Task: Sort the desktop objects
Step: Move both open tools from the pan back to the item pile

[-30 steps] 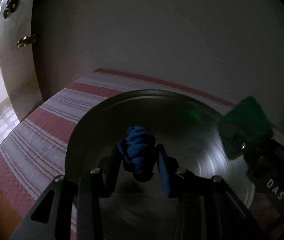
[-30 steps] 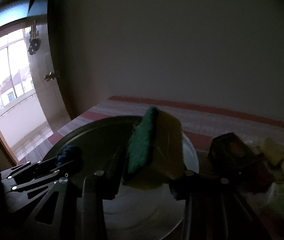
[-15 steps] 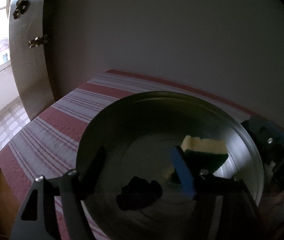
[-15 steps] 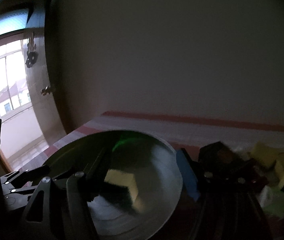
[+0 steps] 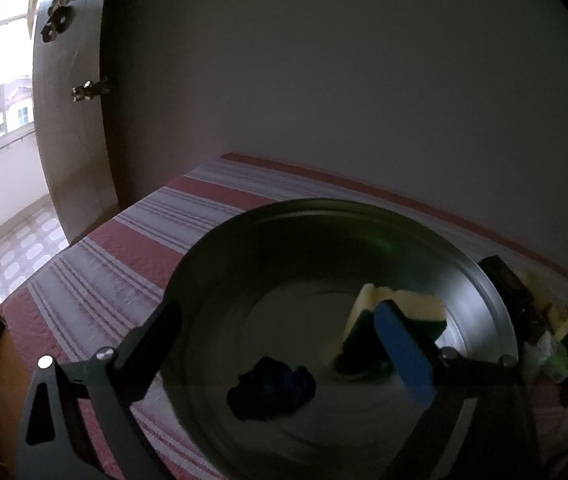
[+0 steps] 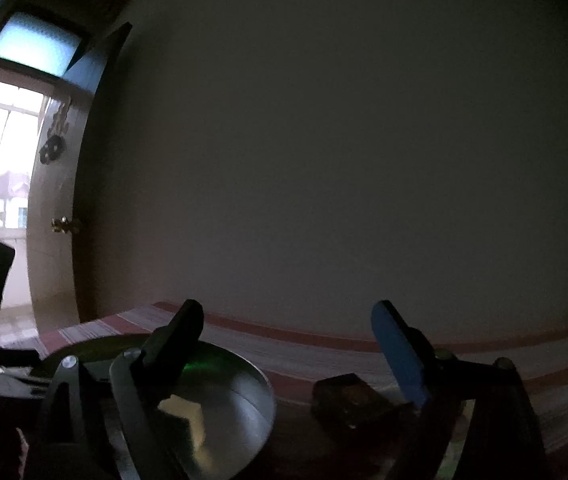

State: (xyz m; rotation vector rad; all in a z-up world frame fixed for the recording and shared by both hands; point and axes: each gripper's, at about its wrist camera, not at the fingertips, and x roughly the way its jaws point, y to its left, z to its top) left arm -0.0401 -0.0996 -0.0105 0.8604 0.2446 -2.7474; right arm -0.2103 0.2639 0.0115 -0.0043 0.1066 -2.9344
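Striped tablecloth under dim light, metal pan near its far edge. Left gripper jaws opening, nothing gripped; blue cloth wad and yellow-green sponge lie loose in the pan, apparently sorted there. Right gripper also opening, empty, beside the dark box on the cloth.

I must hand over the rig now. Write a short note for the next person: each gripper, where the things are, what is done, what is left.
Left gripper: jaws opening, nothing between the pads; it hangs over the metal pan.
Right gripper: jaws opening, empty, pointing level across the striped tablecloth.
In the pan: blue cloth wad and yellow-green sponge, both lying loose.
Done: those two things are in the pan.
Left: dark box beside the pan on its right, and a heap of small yellow and green things beyond it; too dim to name them.
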